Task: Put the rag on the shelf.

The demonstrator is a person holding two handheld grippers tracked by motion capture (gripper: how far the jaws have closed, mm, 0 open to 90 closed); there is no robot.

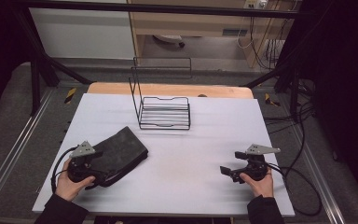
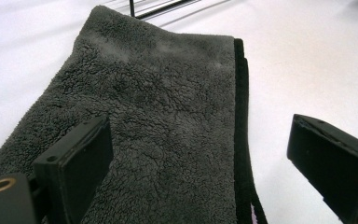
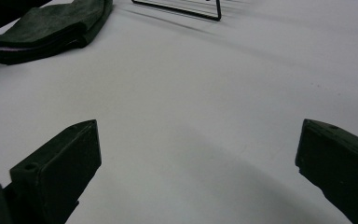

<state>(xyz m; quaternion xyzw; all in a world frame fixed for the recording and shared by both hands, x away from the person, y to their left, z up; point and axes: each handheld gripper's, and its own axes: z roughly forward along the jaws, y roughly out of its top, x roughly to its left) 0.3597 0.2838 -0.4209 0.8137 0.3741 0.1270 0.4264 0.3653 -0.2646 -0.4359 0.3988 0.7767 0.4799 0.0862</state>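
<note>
In the high view the left tool covers the near corner of the folded dark towel. In the left gripper view the towel runs off the bottom edge; the wire rack is cut at the top.

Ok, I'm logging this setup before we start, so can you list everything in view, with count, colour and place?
towel: one, dark grey, folded, near left of the table, under the left tool's open jaws
wire rack: one, black, far middle of the table, nothing in it
table: one, white top with a wooden strip at the far edge
cables: several, black, on the floor to the right
left tool: one, black, jaws open, over the towel's near end
right tool: one, black, jaws open, above bare table at the near right
hands: two, one on each tool, dark sleeves
</note>
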